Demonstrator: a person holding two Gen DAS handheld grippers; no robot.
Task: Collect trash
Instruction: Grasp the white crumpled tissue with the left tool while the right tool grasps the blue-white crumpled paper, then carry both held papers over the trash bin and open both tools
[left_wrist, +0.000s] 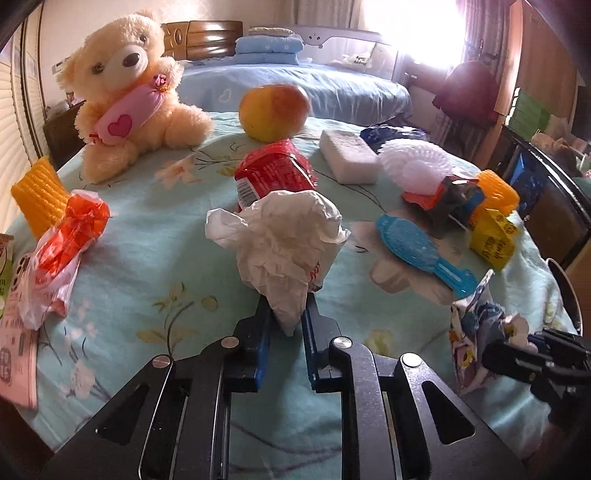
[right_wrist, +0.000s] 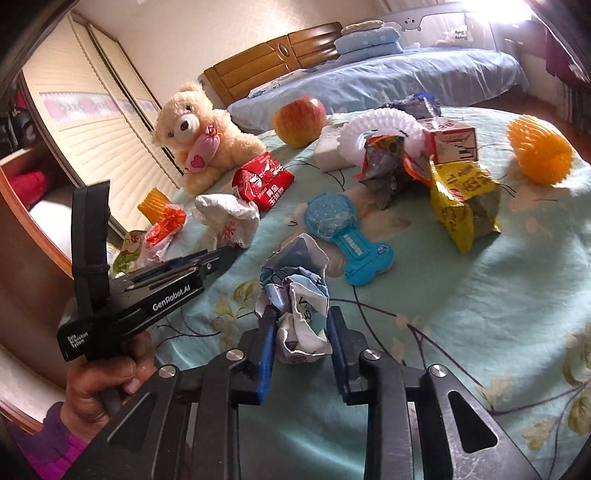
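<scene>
My left gripper (left_wrist: 287, 309) is shut on a crumpled white plastic bag (left_wrist: 284, 240) and holds it above the floral tablecloth (left_wrist: 155, 236); the bag also shows in the right wrist view (right_wrist: 229, 218). My right gripper (right_wrist: 301, 317) is shut on a crumpled blue-and-white printed wrapper (right_wrist: 299, 291), seen at the right in the left wrist view (left_wrist: 476, 332). More trash lies around: a red packet (left_wrist: 273, 173), an orange-and-clear bag (left_wrist: 62, 247), a yellow packet (right_wrist: 461, 199) and a dark foil wrapper (right_wrist: 384, 166).
A teddy bear (left_wrist: 125, 99), an apple (left_wrist: 273, 110), a white sponge block (left_wrist: 347, 155), a white foam net (left_wrist: 413, 162), orange foam nets (right_wrist: 539, 151) and a blue brush (left_wrist: 417, 247) sit on the table. A bed (left_wrist: 295, 85) stands behind.
</scene>
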